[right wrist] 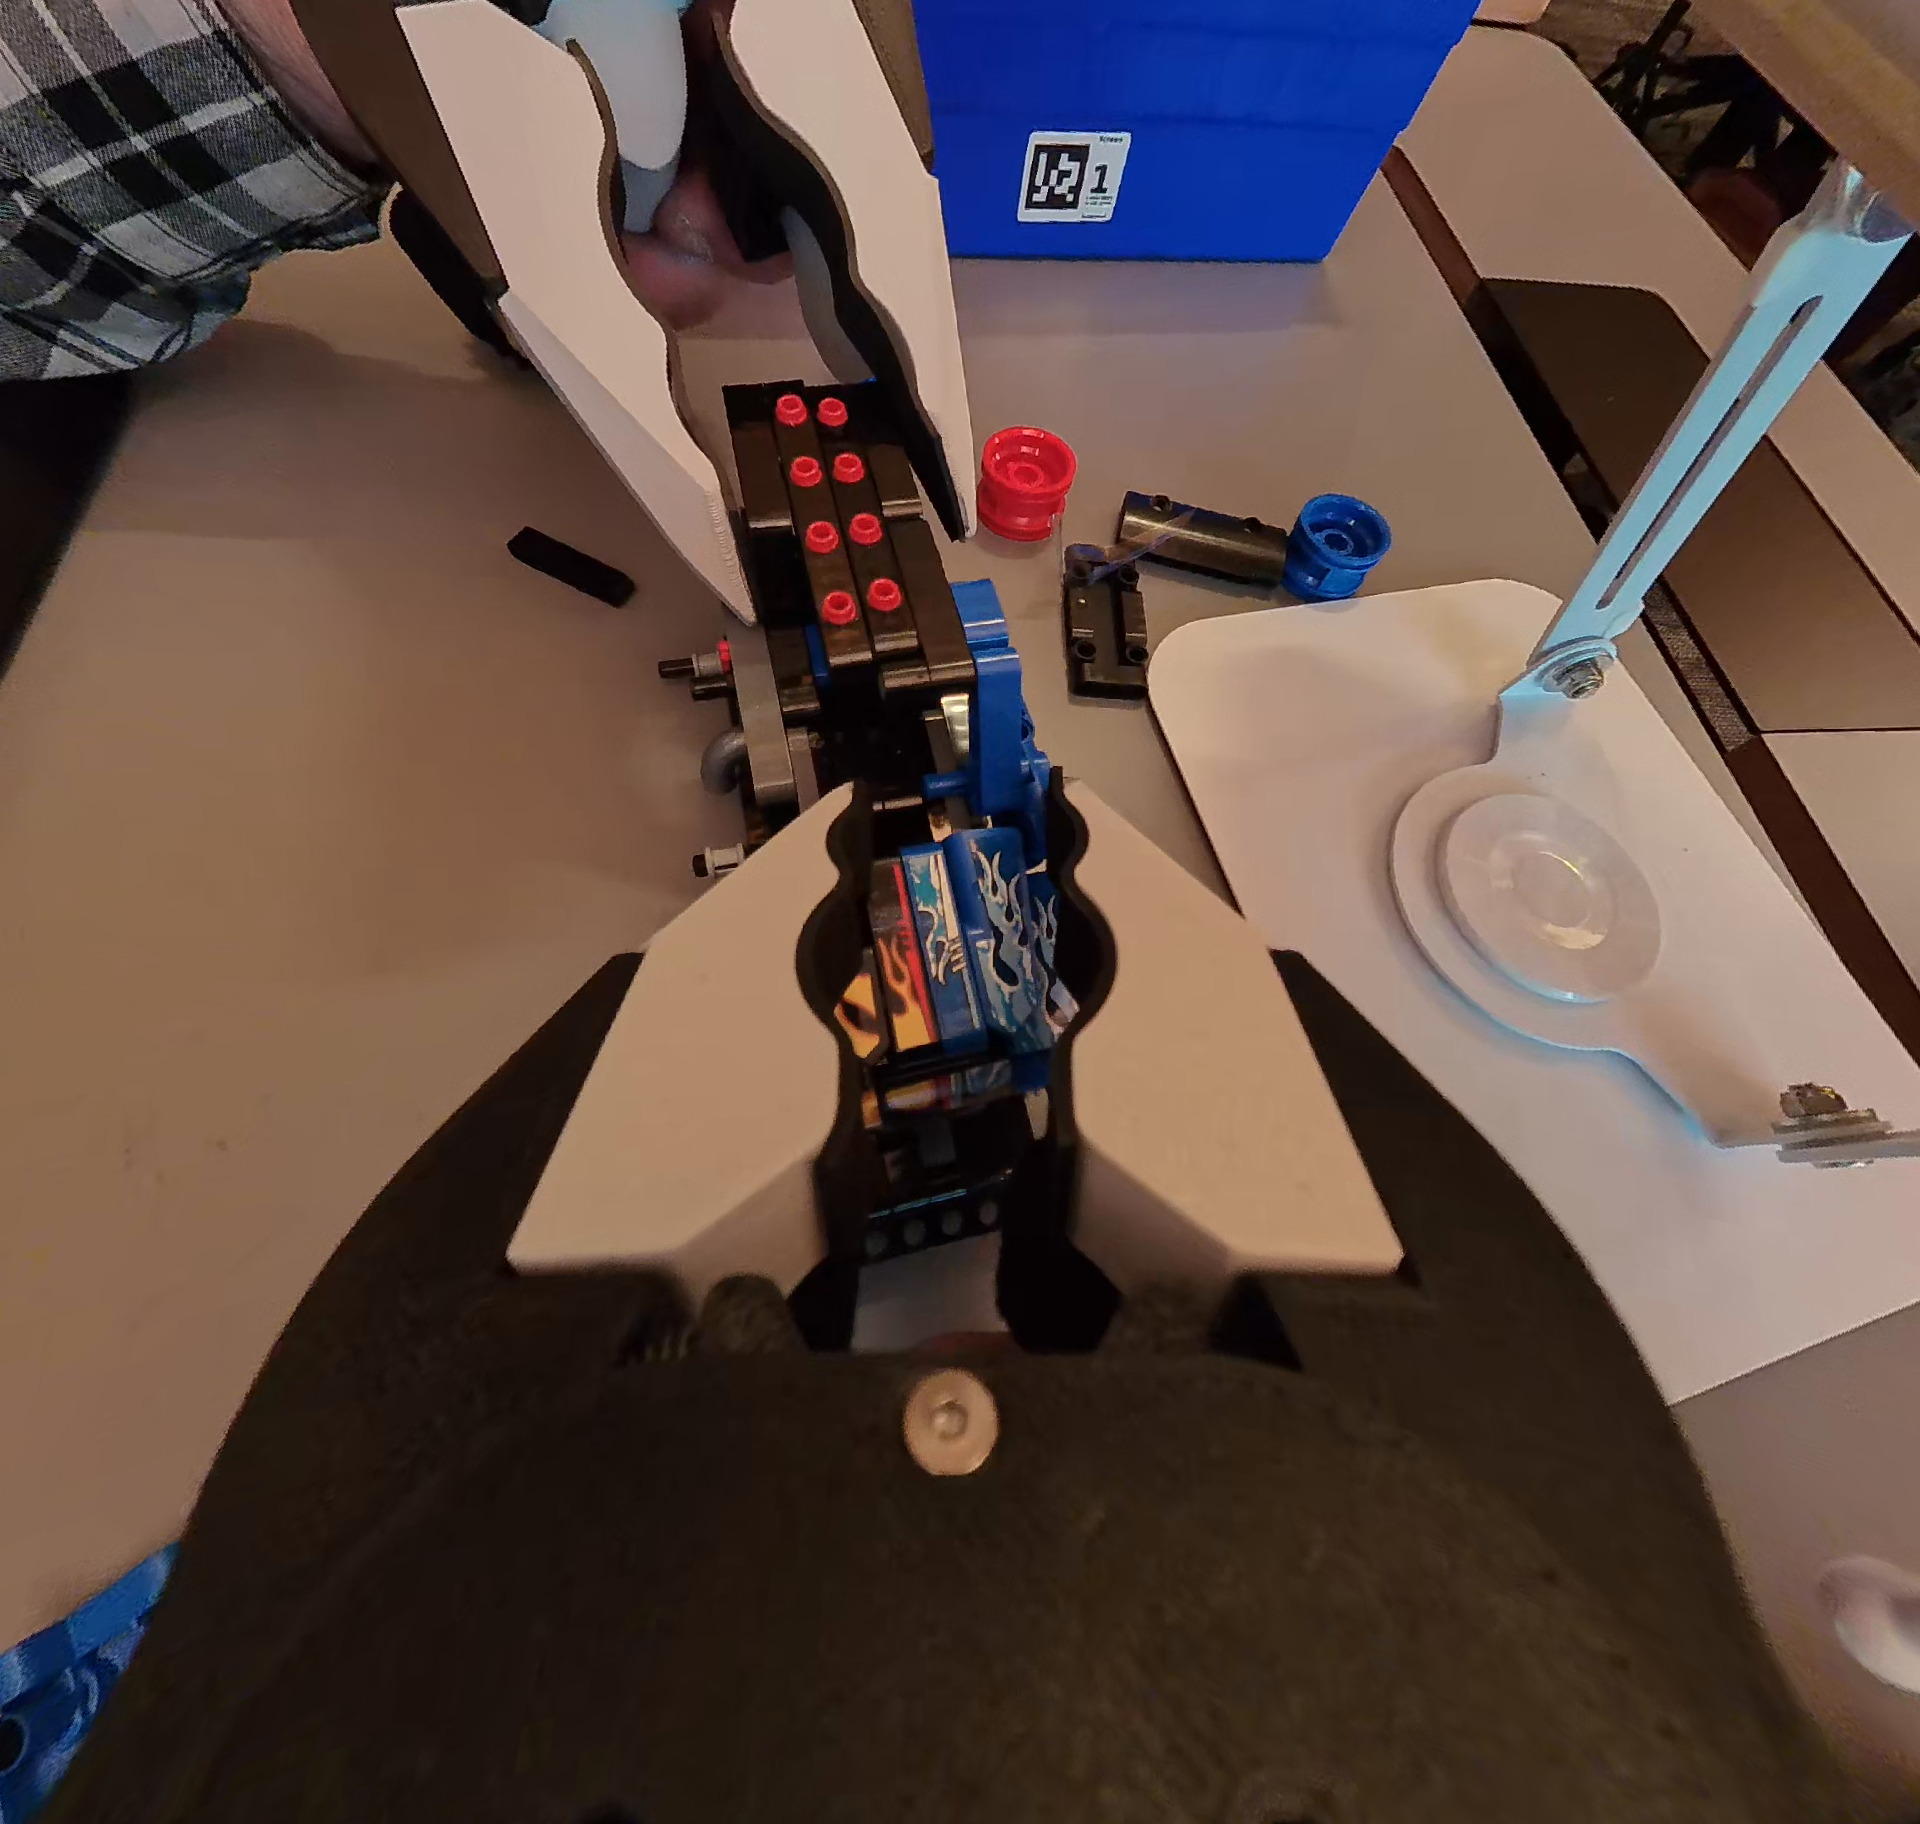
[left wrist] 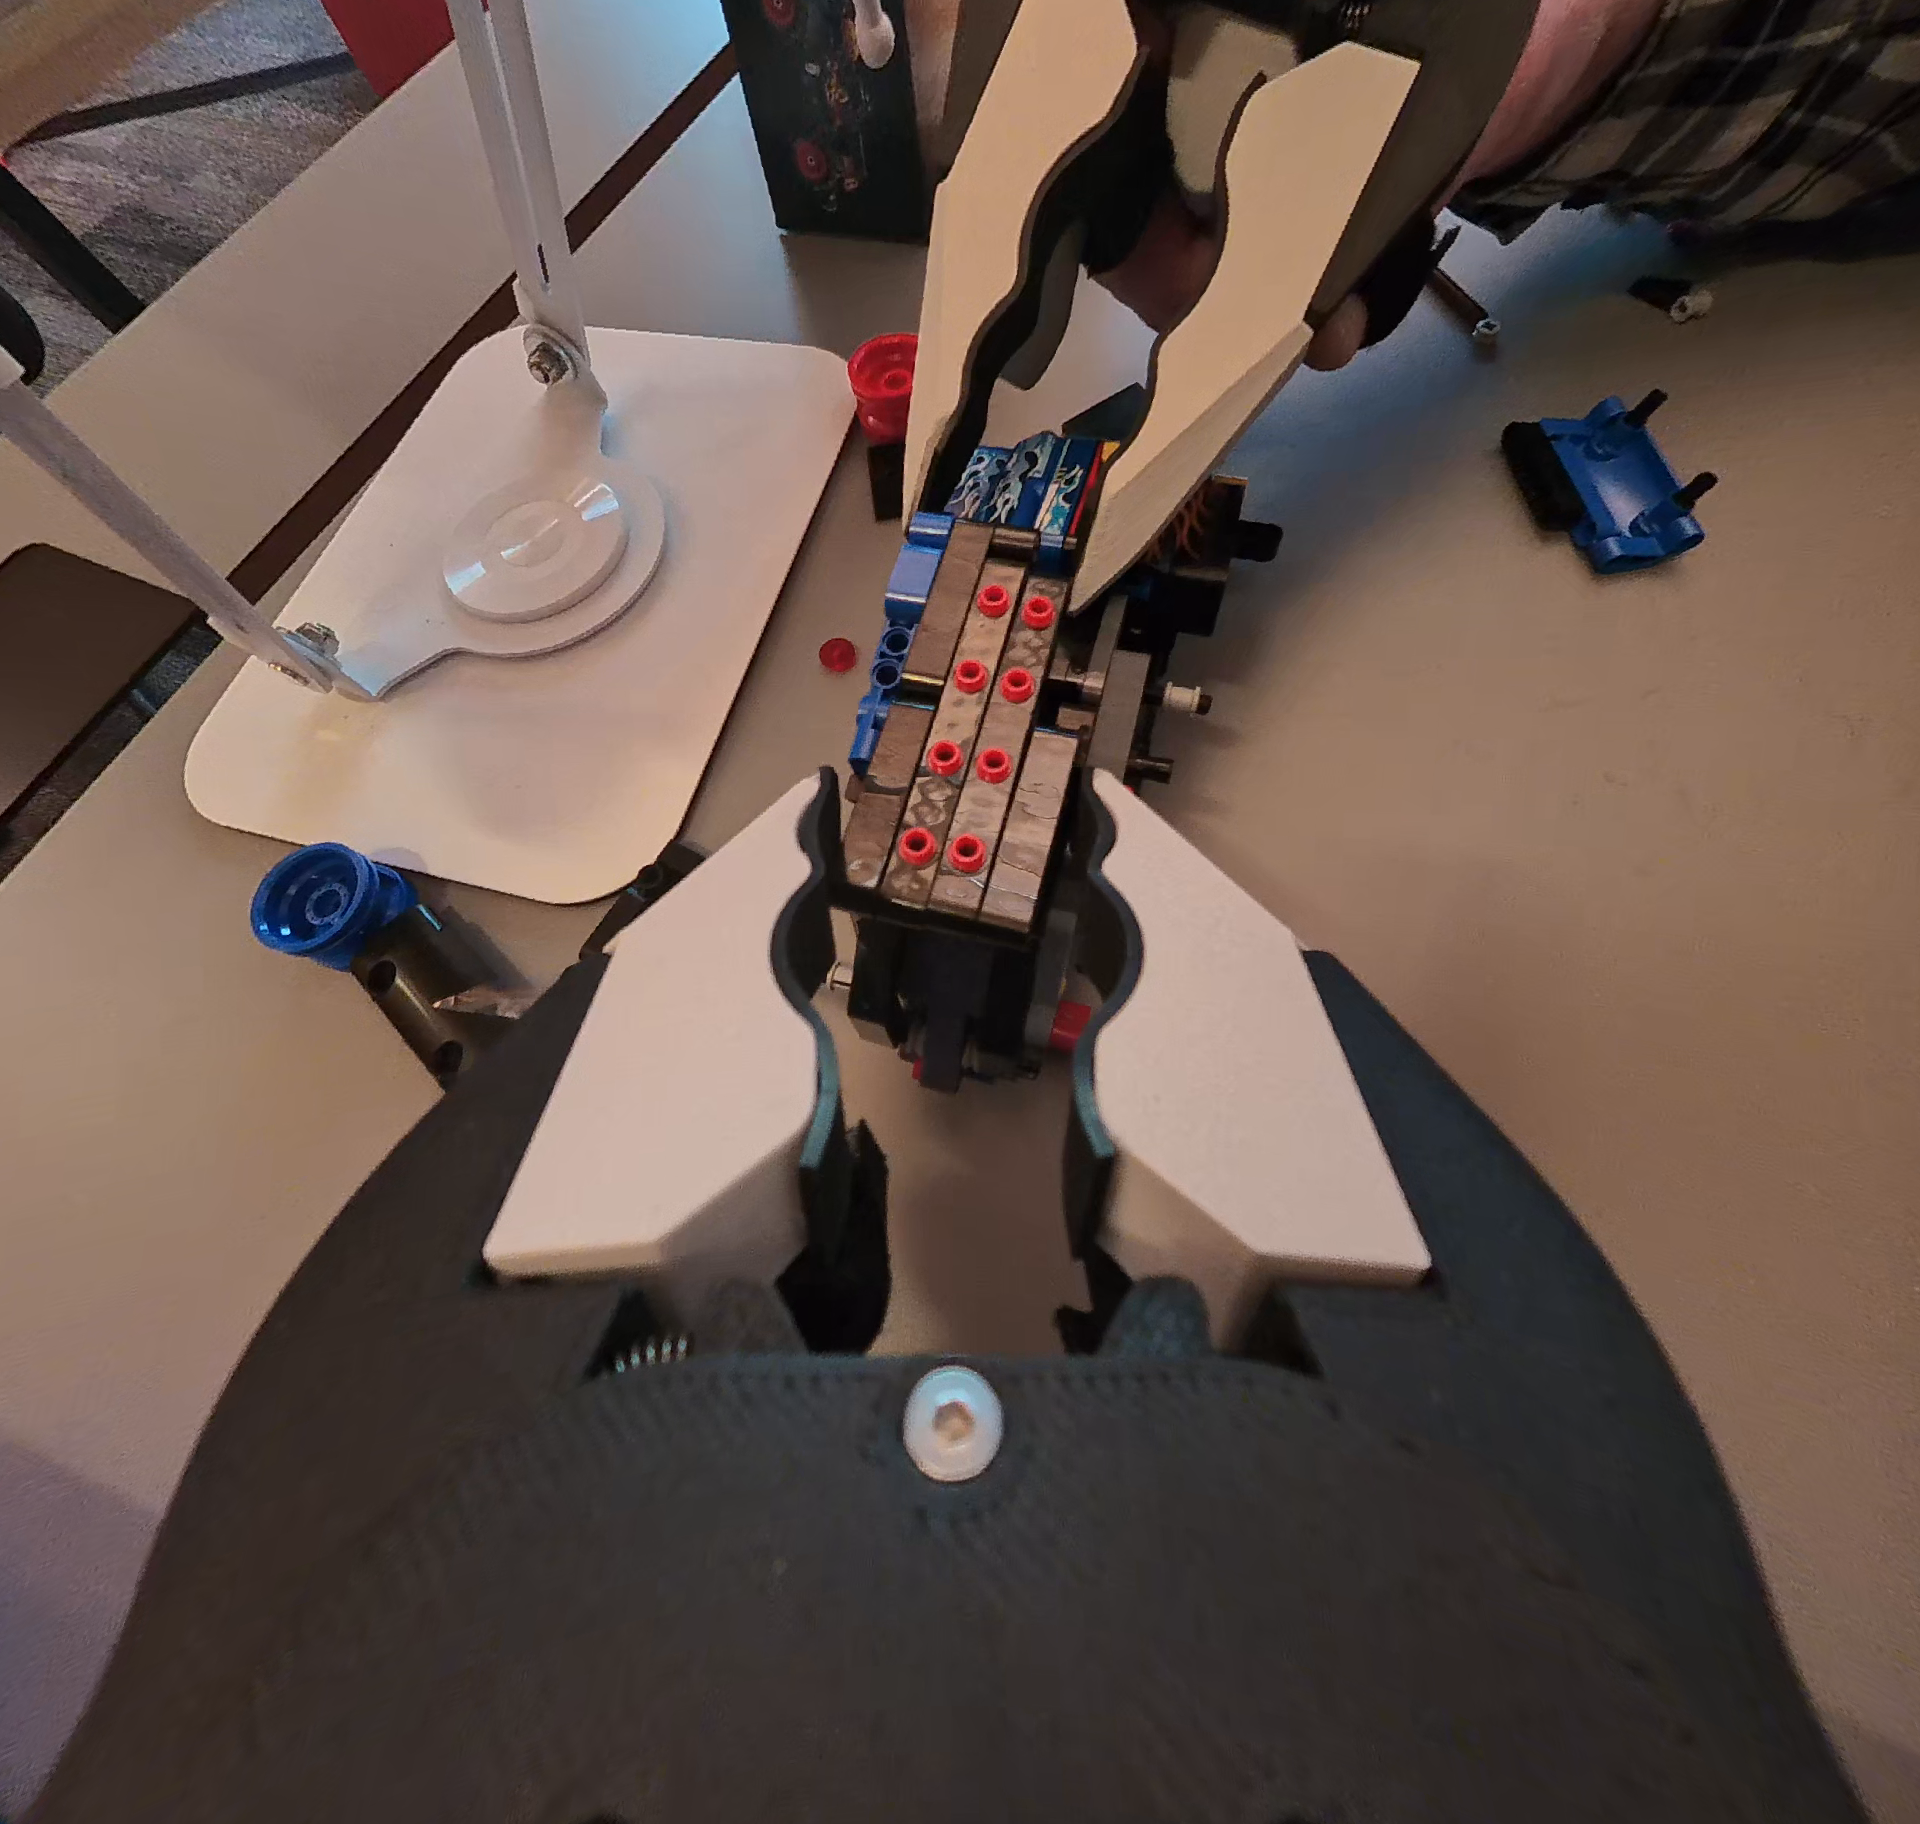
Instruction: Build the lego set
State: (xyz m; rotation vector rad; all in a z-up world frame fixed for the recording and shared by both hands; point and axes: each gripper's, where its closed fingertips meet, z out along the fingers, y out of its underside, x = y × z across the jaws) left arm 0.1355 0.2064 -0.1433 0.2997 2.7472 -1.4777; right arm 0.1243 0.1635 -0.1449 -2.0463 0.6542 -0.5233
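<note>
Presently we are cataloguing one lego vehicle body [left wrist: 961, 735], resting on the grey table [left wrist: 1455, 839] between two grippers.

Item, body: black tiles topped by paired red studs, a flame-printed blue end, blue side pieces, bare axle pins.

Item, left gripper [left wrist: 956, 818]: we are seeing its fingers pressed onto the near, studded end in the left wrist view.

Item, right gripper [right wrist: 956, 818]: its fingers are closing around the flame-printed end, pinching the sides.

Step, as we judge it: we are steadying the body from both ends, wheels not yet fitted. The next move probably calls for one gripper letting go to fetch a loose part while the other keeps the body from tipping.

Item, loose parts: a red wheel hub [right wrist: 1023, 482] is lying just beside the body; a blue wheel hub [right wrist: 1335, 544] is touching a dark cylinder [right wrist: 1200, 536]; a white stand base [right wrist: 1351, 839] is sitting on the right in that view.

Only the right wrist view is showing the blue bin [right wrist: 1174, 60] at the far edge and a black strip [right wrist: 569, 565]. Only the left wrist view is showing a blue bracket piece [left wrist: 1605, 491], a small red stud [left wrist: 835, 652] and a dark box [left wrist: 821, 60].
</note>
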